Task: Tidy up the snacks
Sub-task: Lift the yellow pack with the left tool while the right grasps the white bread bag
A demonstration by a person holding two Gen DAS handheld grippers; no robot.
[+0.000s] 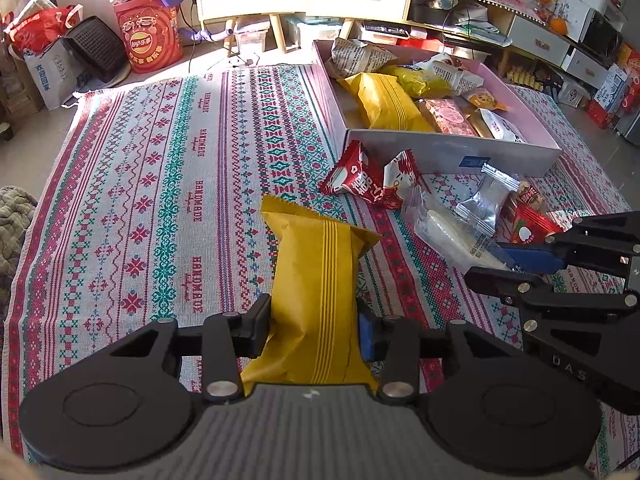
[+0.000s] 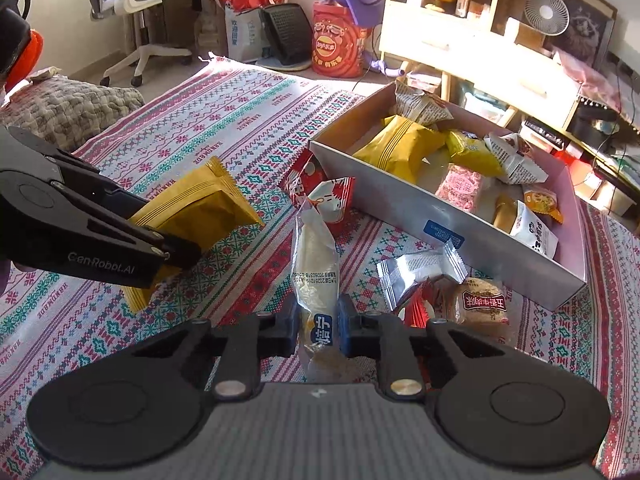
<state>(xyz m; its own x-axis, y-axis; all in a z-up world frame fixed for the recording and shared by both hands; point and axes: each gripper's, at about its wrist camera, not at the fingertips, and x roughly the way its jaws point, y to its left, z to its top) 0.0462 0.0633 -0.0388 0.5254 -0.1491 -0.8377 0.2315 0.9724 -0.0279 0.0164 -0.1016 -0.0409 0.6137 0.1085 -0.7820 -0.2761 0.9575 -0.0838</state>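
Observation:
My left gripper (image 1: 314, 330) is shut on a yellow striped snack packet (image 1: 316, 276), its pads pressing both sides; the packet (image 2: 192, 212) shows in the right wrist view too, between the left gripper's fingers (image 2: 168, 250). My right gripper (image 2: 318, 330) is shut on a clear-wrapped pale bun packet (image 2: 316, 256) that stands up from the cloth; the same packet (image 1: 452, 232) lies by the right gripper's fingertips (image 1: 486, 276) in the left wrist view. A grey open box (image 1: 448, 150) at the upper right holds several snacks, one of them a matching yellow packet (image 1: 384, 100).
Loose on the patterned cloth (image 1: 160, 184) before the box lie a red-and-white packet (image 1: 372, 180), a silver packet (image 2: 420, 272), a brown round cake packet (image 2: 480, 308) and a small red packet (image 1: 528, 228). Beyond the cloth stand bags, a cabinet and an office chair (image 2: 136, 8).

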